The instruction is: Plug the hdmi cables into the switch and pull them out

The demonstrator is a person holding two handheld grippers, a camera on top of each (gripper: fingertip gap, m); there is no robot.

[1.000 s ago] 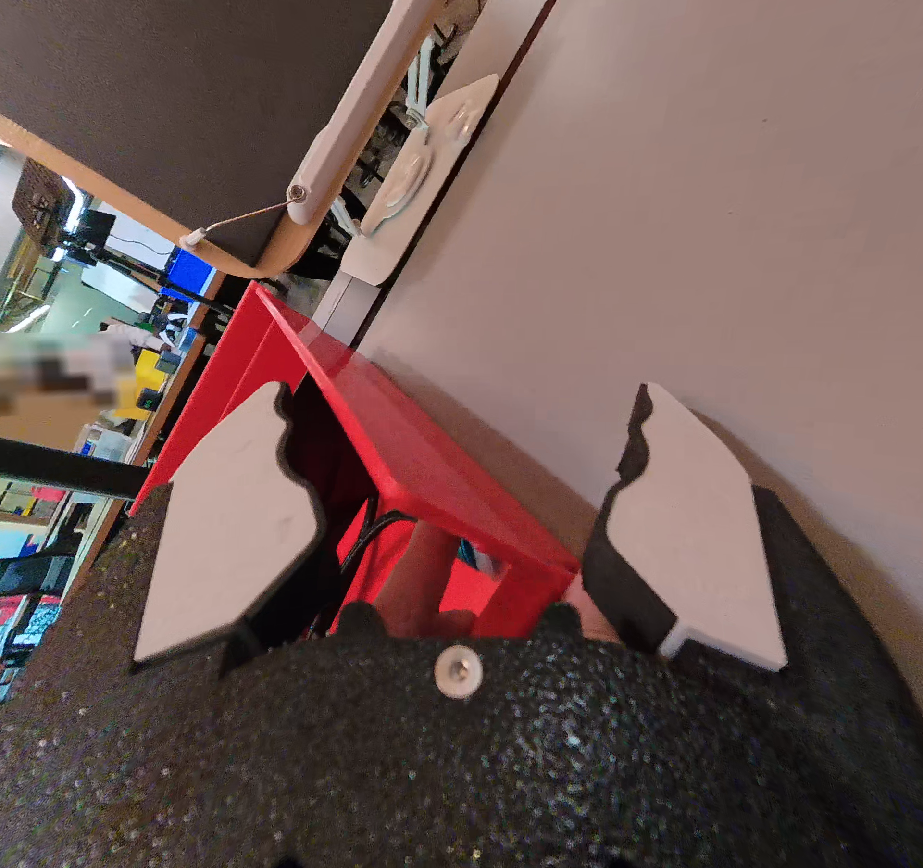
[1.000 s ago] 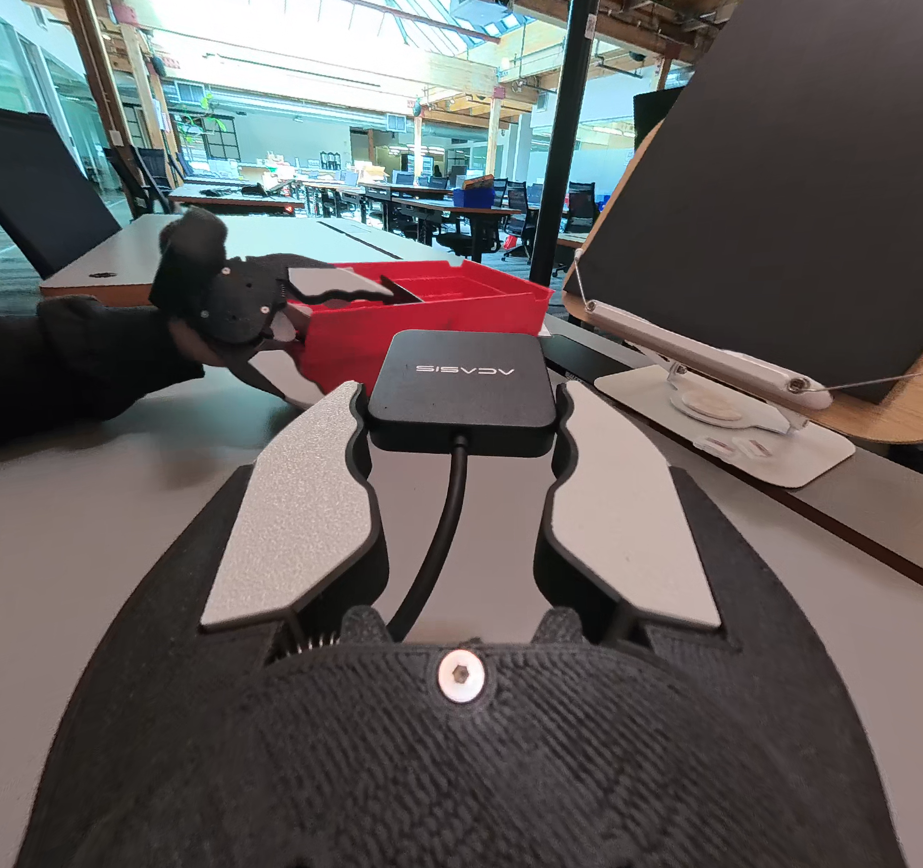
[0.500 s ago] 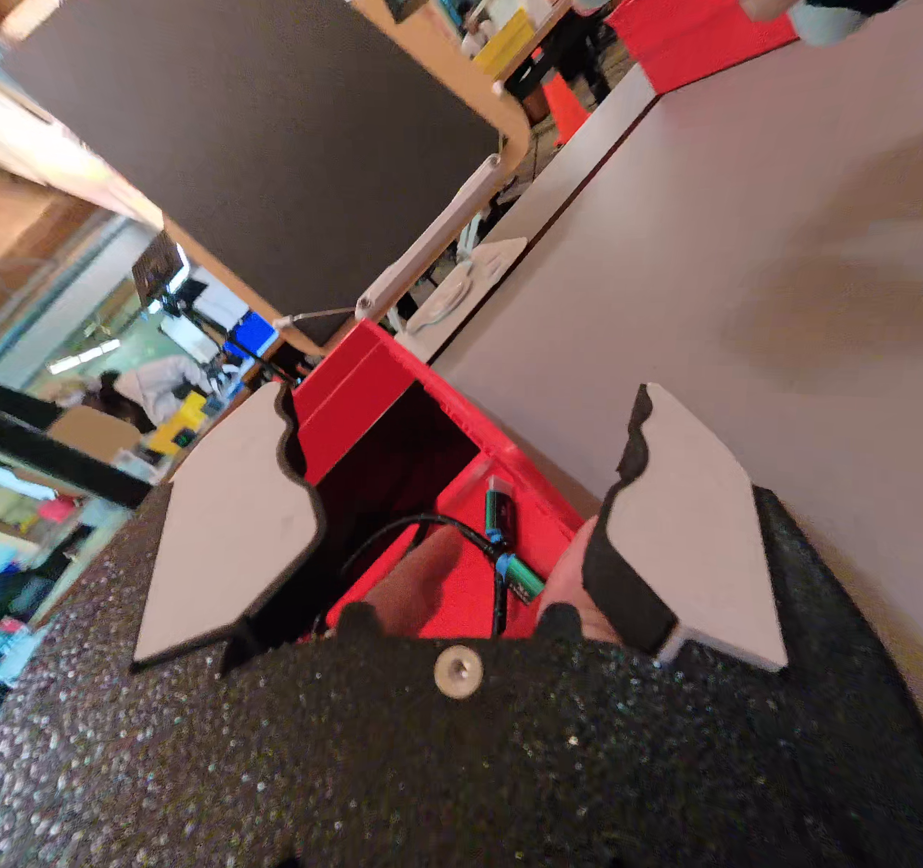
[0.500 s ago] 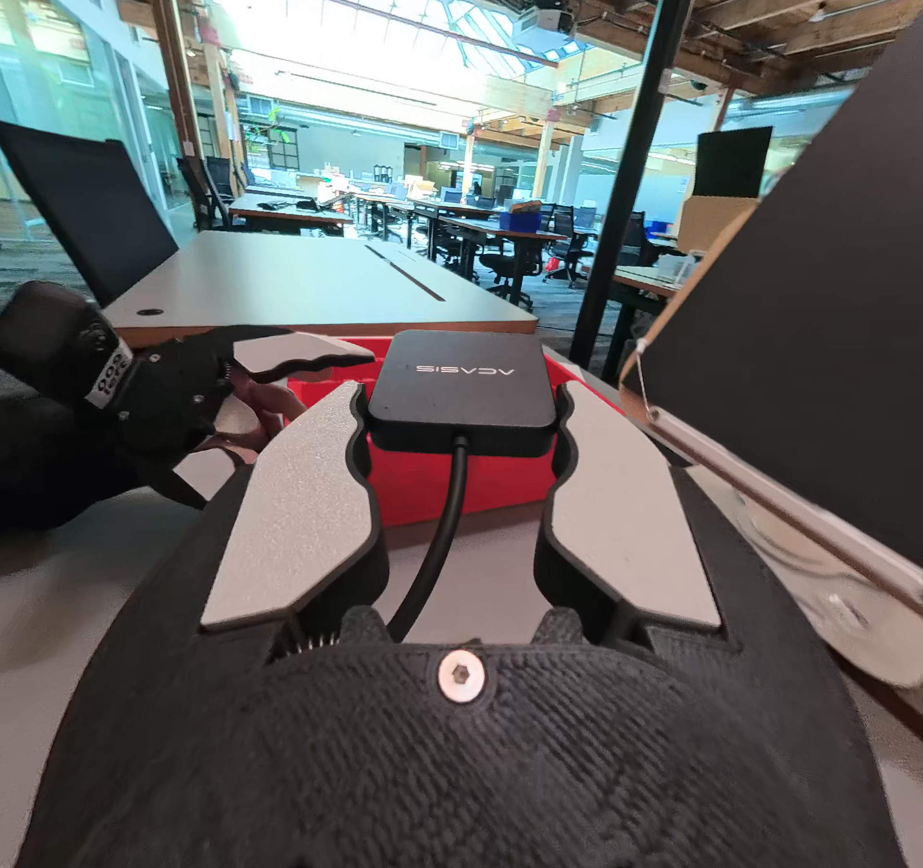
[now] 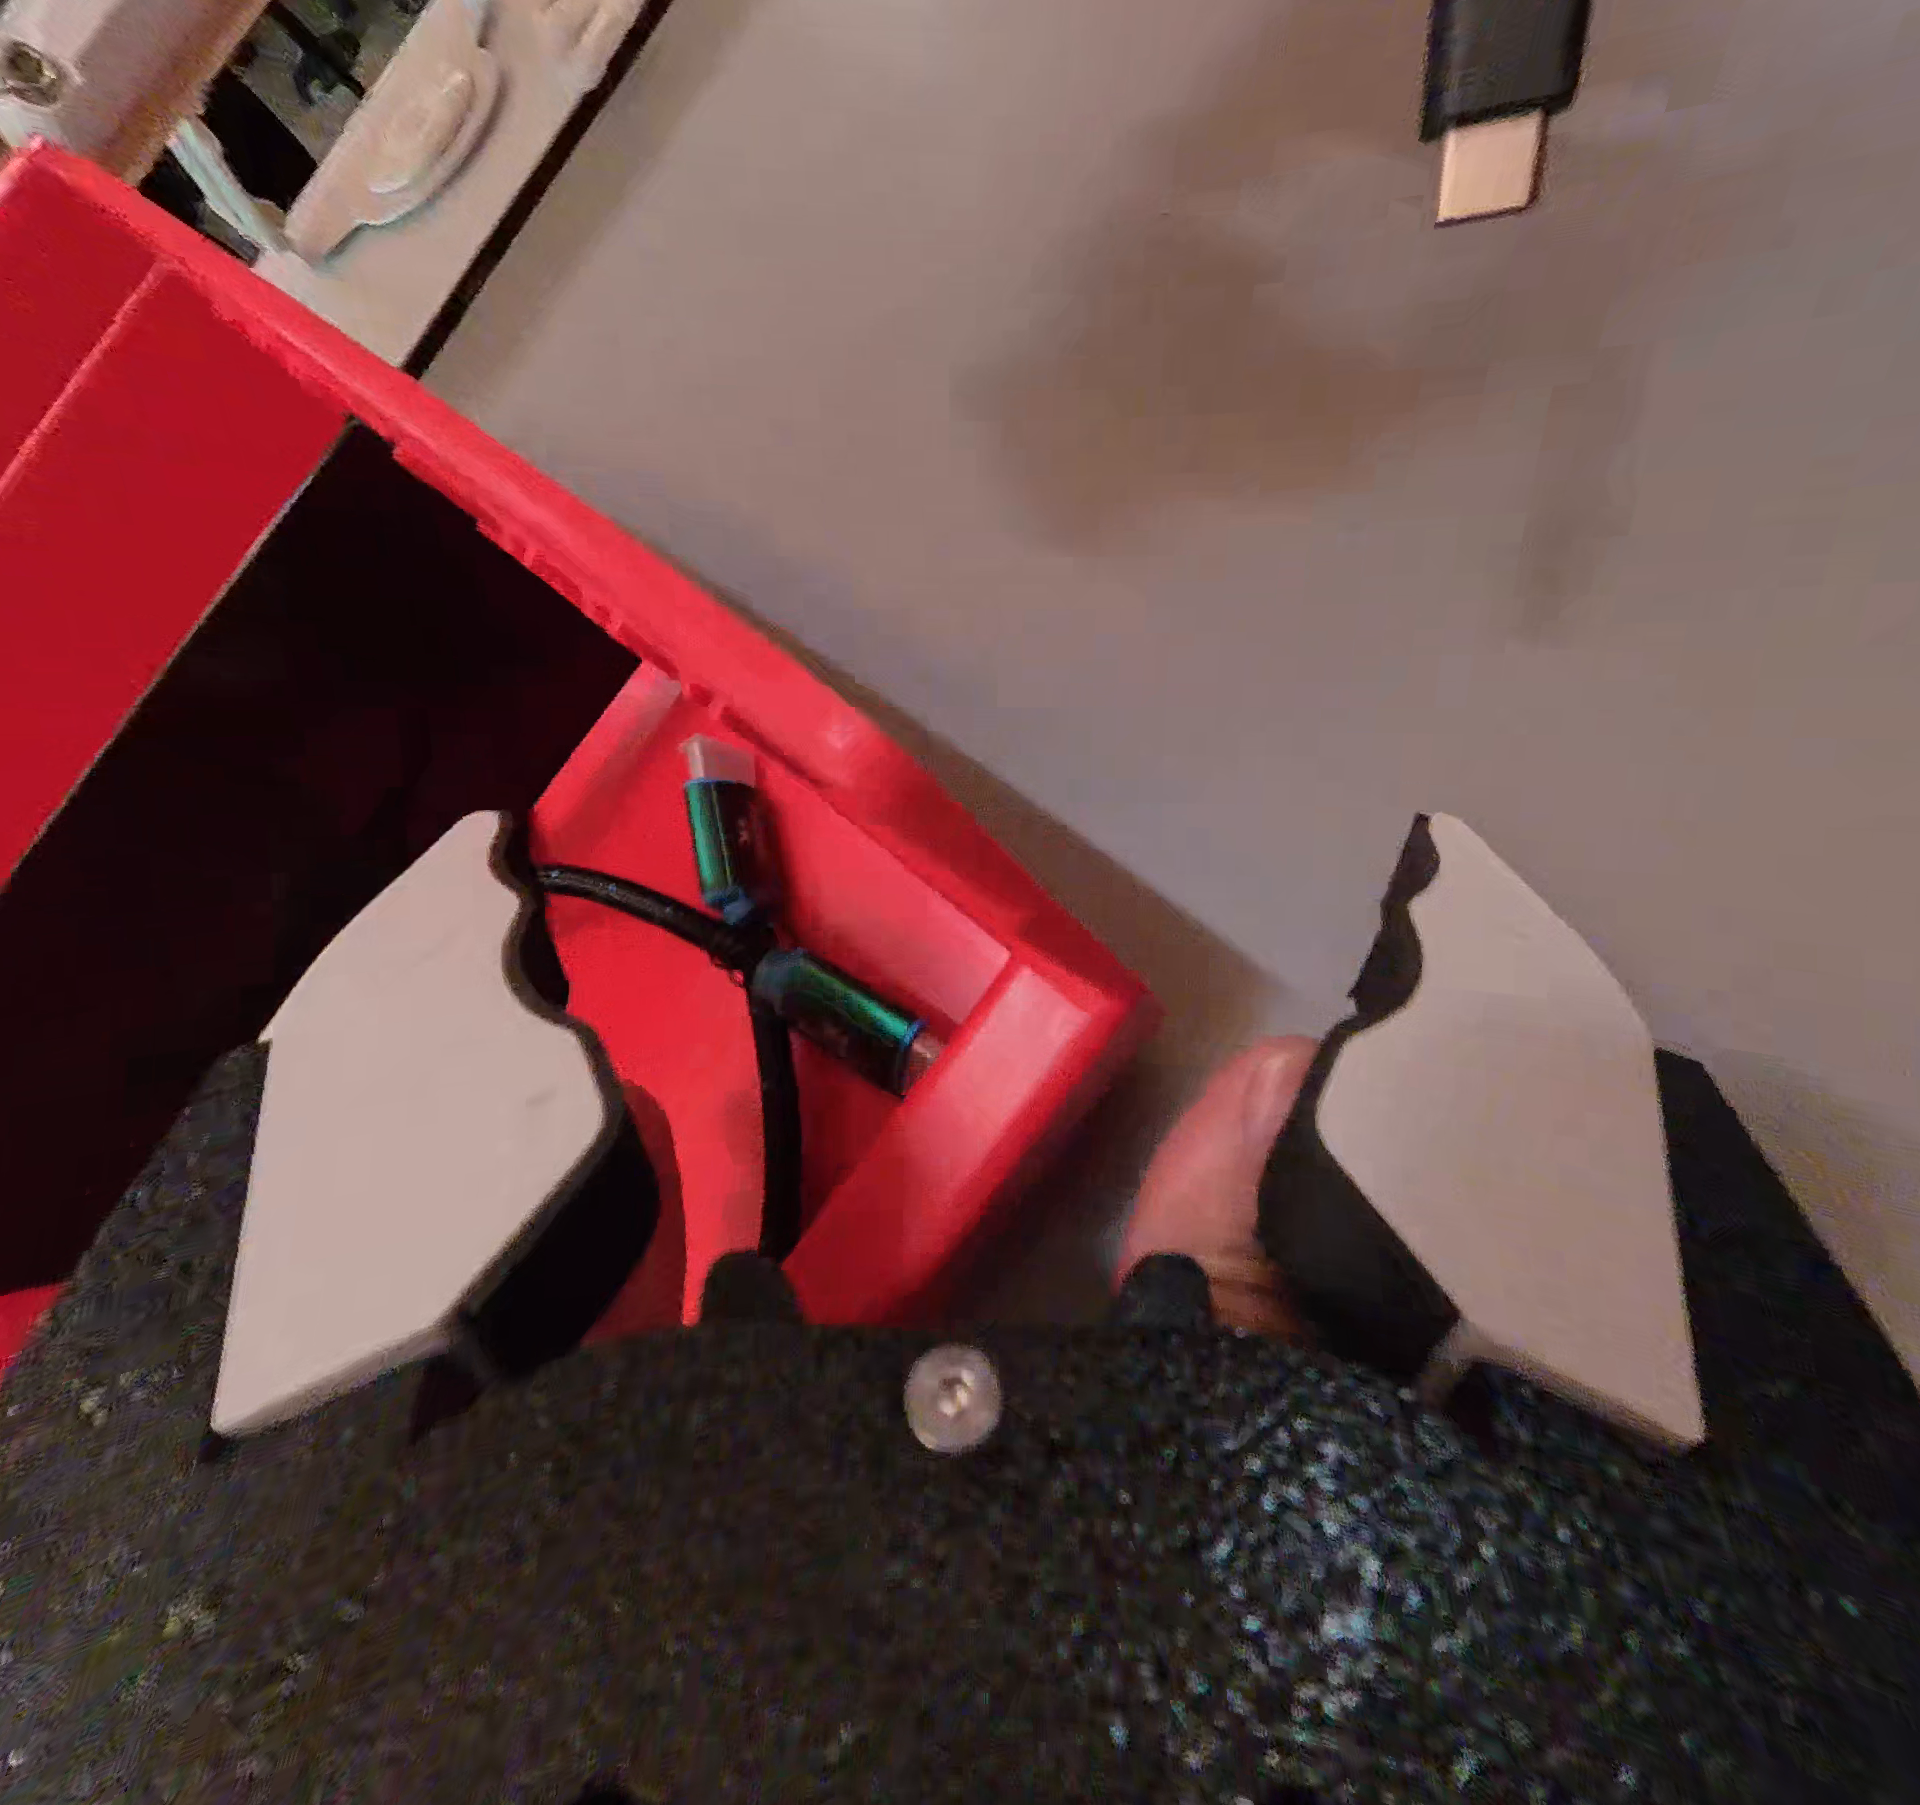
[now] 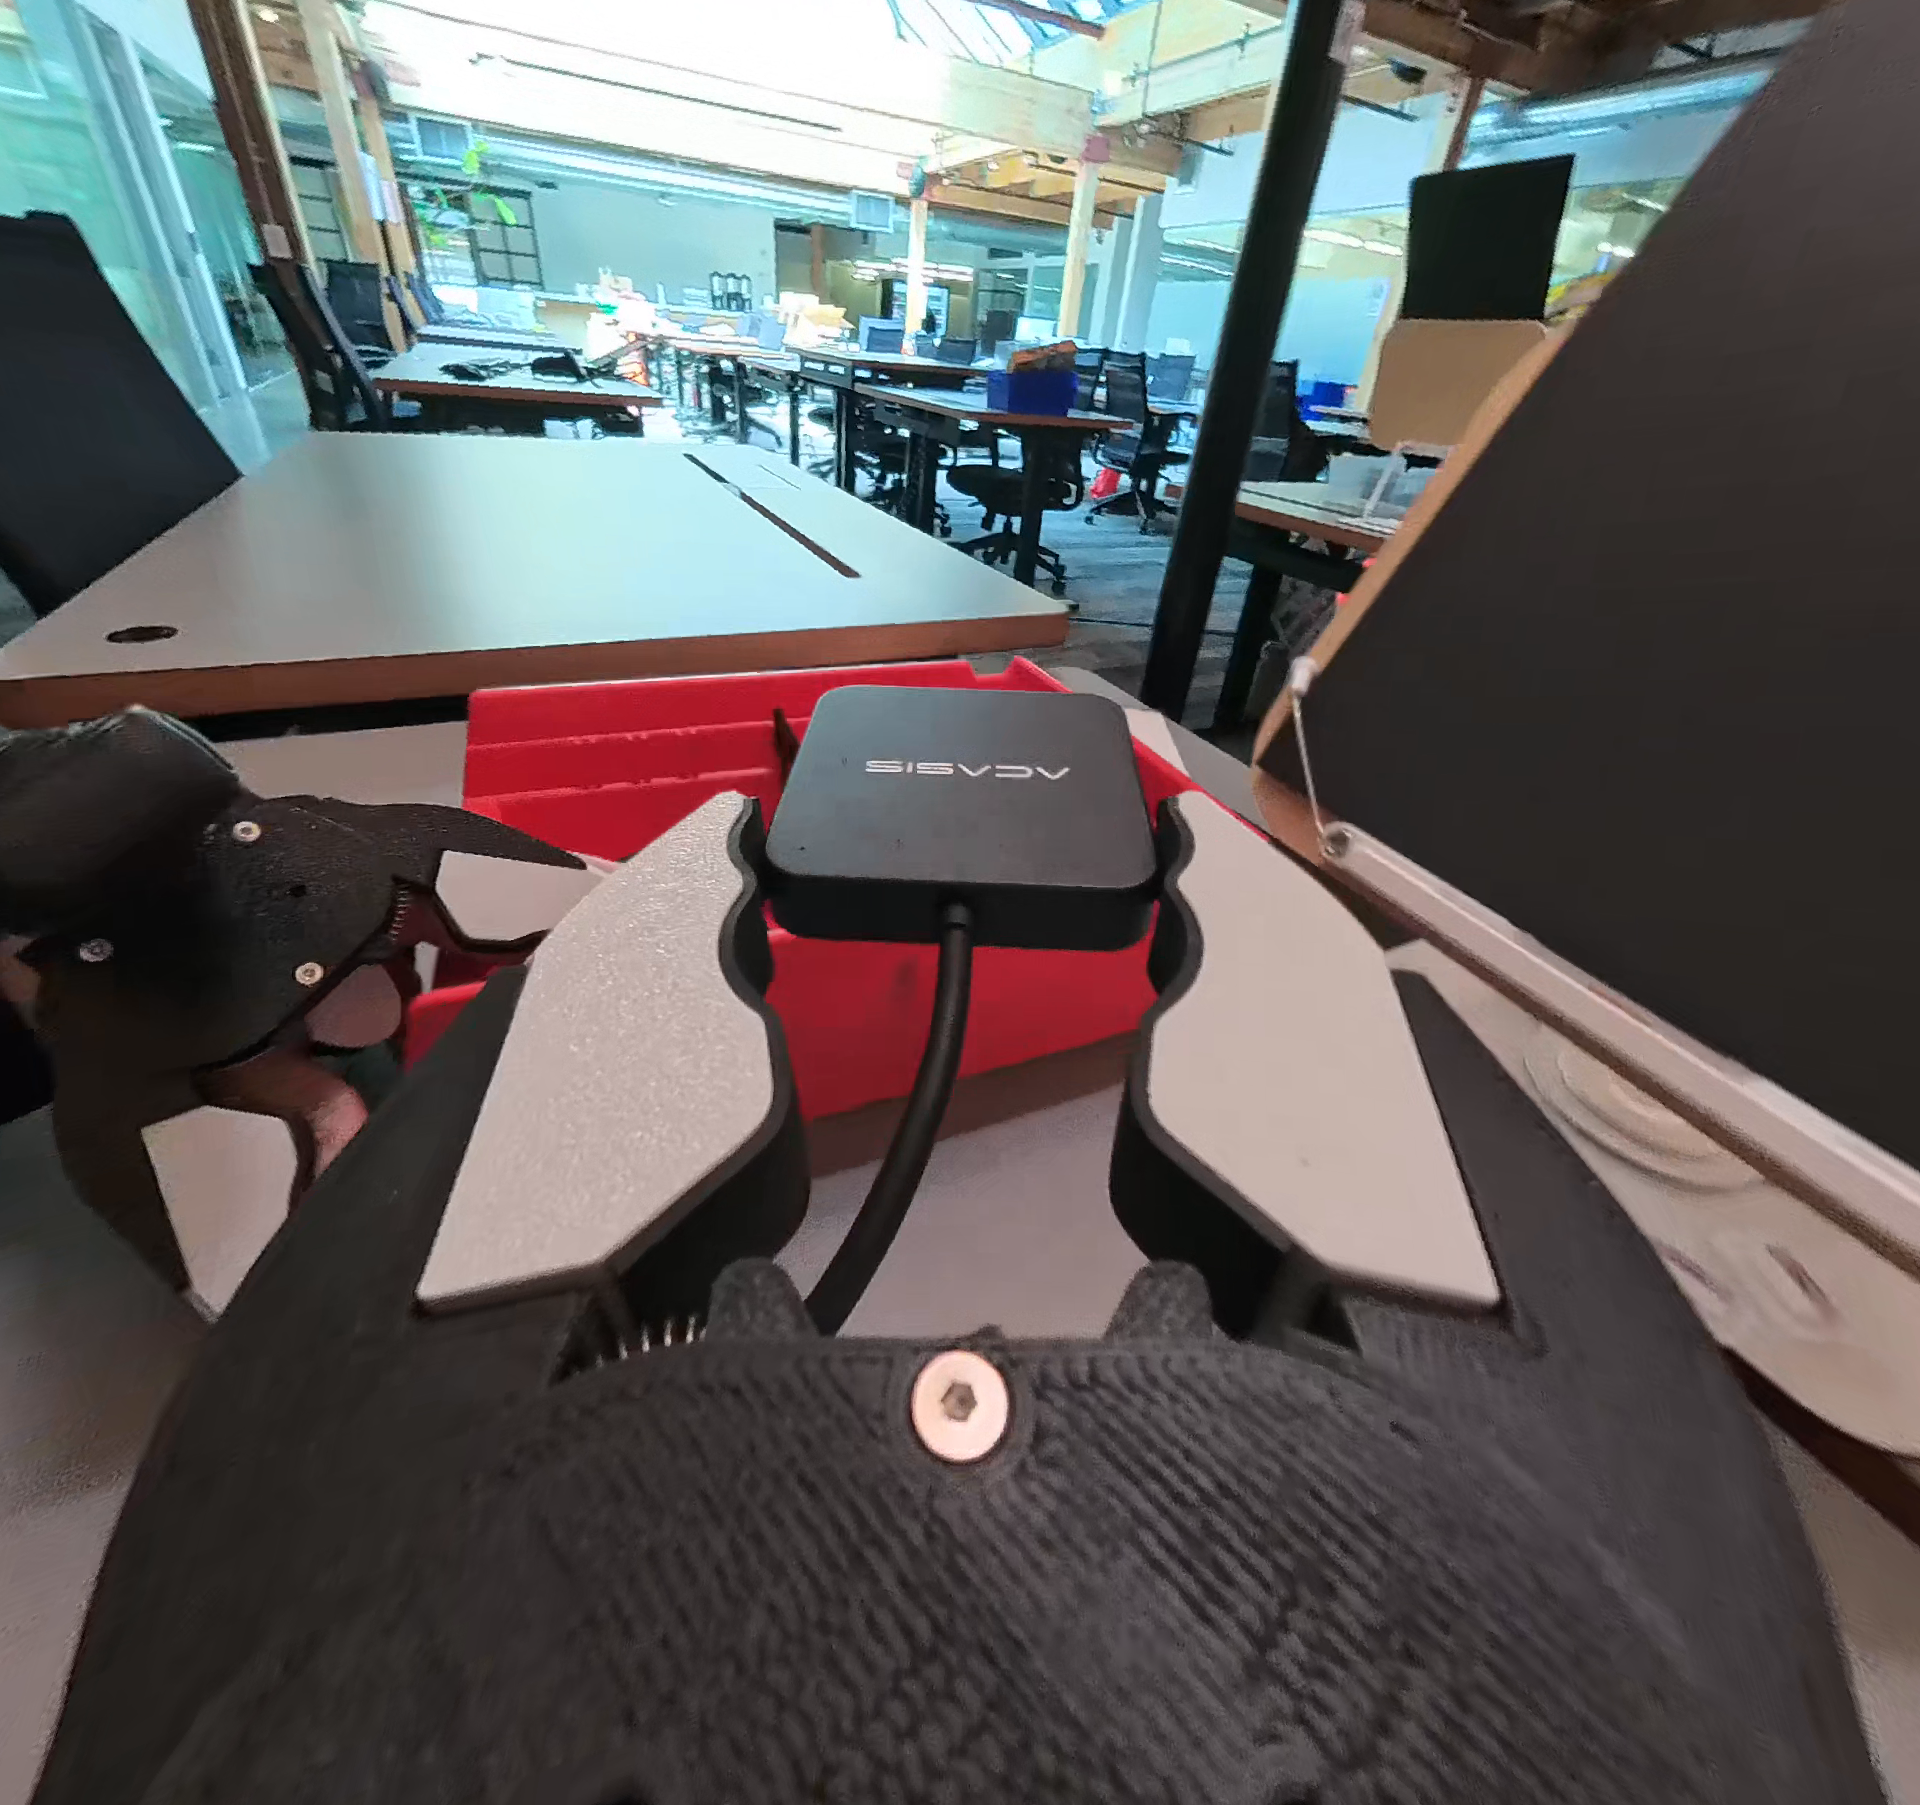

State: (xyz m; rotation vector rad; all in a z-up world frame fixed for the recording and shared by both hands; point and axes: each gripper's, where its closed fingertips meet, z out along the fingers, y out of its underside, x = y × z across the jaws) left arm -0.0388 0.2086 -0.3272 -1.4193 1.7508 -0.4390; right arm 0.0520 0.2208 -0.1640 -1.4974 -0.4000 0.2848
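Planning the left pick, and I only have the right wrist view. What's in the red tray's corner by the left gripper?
Observer: A black cable with two green-and-black plugs lies in the corner compartment of the red tray.
Operator: Is the left gripper holding any of it?
Observer: No. The left gripper is open over that corner, with nothing between its jaws.
Operator: Where does the lead from the switch end?
Observer: A black plug with a metal tip hangs above the table. I can't tell whose lead it is.
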